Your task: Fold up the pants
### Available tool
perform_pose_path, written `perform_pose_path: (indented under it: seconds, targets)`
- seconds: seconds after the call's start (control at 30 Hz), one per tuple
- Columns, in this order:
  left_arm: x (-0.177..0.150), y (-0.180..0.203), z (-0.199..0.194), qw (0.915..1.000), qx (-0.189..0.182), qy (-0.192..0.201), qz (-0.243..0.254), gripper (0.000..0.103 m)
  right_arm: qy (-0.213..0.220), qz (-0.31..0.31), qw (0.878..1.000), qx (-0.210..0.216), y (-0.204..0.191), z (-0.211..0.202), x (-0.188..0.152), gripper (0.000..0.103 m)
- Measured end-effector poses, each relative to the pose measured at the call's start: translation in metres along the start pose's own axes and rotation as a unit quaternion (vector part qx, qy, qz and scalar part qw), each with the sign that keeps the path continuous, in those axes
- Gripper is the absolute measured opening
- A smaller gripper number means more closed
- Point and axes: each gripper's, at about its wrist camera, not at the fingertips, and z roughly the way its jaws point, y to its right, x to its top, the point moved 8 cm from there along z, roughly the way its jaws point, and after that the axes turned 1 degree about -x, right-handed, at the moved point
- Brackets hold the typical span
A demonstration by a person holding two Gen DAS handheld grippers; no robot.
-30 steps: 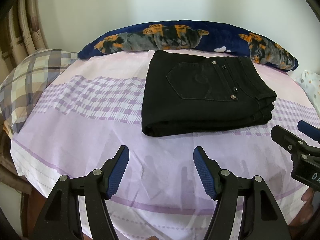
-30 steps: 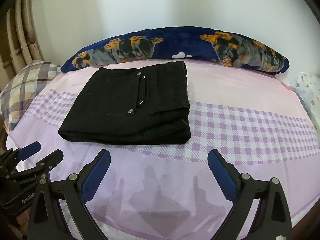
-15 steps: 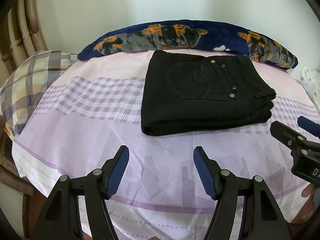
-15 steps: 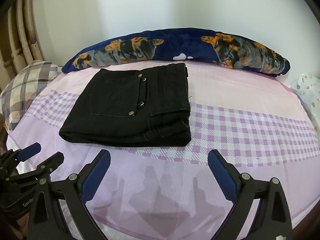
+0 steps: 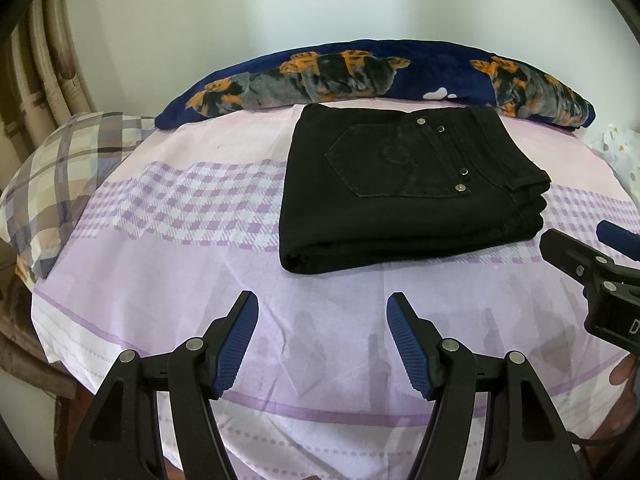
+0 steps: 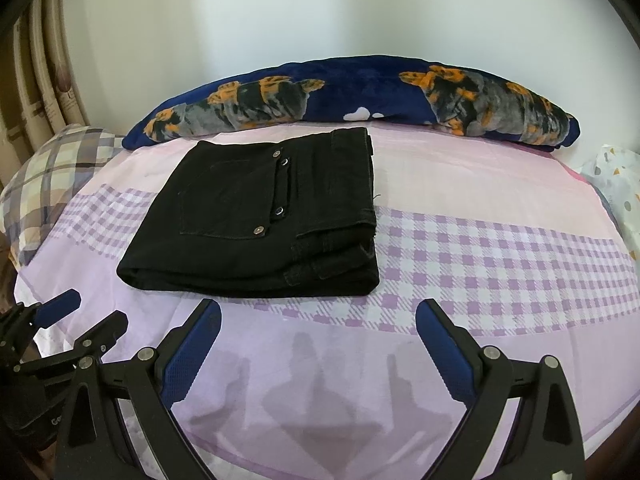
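Both grippers, left (image 5: pixel 322 320) and right (image 6: pixel 318 326), are hovering wide open and empty, with folded black pants (image 6: pixel 260 216) lying just ahead on the lilac bedsheet (image 6: pixel 480 264); lettering on the tools is showing only fragments.

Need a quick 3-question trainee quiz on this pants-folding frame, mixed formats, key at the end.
1. True or false: the black pants lie folded in a compact stack on the bedsheet.
2. What does the left gripper hold? A) pants B) pillow C) nothing
3. Fill in: behind the pants, along the wall, lies a navy ____ with an orange and grey print.

Key: 1 true; 2 C, both it and the right gripper have open jaws, clear of the pants; 3 blanket.
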Motion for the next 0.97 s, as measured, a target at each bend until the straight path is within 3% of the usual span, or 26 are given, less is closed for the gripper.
perform_pose_path:
  seconds: [0.97]
  targets:
    - [0.0021,0.0006,0.002,1.0,-0.002,-0.003,0.006,0.067,-0.002,0.002,1.0,-0.001,0.0018,0.0012,-0.0001,0.097]
